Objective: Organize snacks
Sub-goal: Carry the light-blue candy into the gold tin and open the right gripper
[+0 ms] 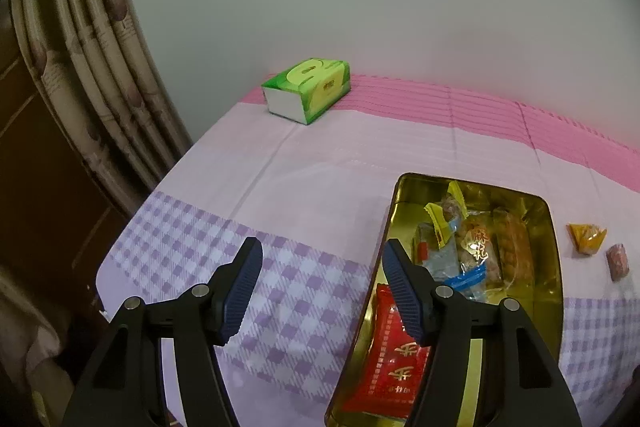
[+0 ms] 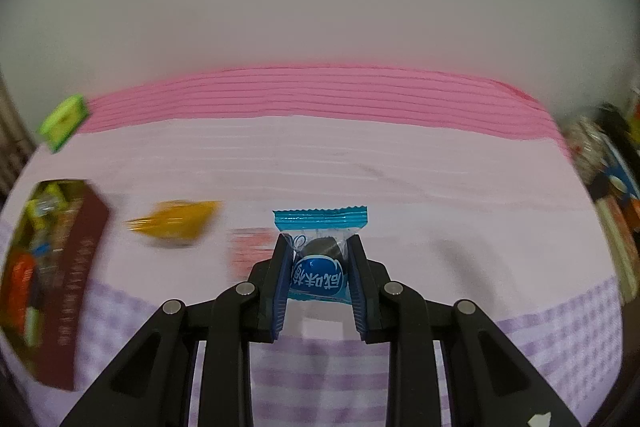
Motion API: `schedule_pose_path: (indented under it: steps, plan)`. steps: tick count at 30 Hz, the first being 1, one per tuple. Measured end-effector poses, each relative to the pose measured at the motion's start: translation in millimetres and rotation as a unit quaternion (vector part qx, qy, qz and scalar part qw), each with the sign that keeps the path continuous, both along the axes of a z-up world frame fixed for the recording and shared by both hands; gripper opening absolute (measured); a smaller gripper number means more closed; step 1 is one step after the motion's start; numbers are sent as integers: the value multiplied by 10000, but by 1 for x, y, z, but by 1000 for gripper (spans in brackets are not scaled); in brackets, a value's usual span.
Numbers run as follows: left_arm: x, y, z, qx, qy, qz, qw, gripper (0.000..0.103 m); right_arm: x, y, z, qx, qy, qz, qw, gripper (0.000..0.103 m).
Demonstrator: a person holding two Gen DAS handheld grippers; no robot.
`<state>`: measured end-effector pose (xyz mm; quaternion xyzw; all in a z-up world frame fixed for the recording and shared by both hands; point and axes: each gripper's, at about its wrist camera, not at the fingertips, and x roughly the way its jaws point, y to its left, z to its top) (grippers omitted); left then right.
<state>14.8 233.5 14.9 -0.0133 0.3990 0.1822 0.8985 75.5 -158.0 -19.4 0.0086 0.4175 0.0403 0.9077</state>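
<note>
While the right gripper pinches a blue candy packet above the tablecloth, packet's long axis pointing away along the fingers, the snack tin sits off to its left, past an orange sweet and a red one. Just beside the tin, the left gripper hangs spread and empty, one finger over its near rim.

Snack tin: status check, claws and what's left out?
Right claw shut on blue candy packet. Left claw open, empty, at the gold tin's near rim. Yellow packet and red snack lie loose on the cloth, path unobstructed.
</note>
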Motion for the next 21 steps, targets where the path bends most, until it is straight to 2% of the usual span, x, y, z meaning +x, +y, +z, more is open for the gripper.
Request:
schedule_pose_path:
  steps: [7,11,14,17,21]
  plan:
    - [-6,6,3,-21,14,148,9999,63,-7,81,16,395,-7,908,9951,25]
    - [-11,13,1,-47,87,268,9996,64,-10,140,19,551,37,1500,9871,25]
    - [-16,20,-2,59,174,398,9990,70,-13,181,17,481,89,1869,9812,25]
    - [-20,26,-4,142,212,553,9981,70,-9,209,13,352,118,2105,9769,25]
    - [-21,36,-5,48,225,707,9972,71,-3,232,8,287,184,2215,9746,25]
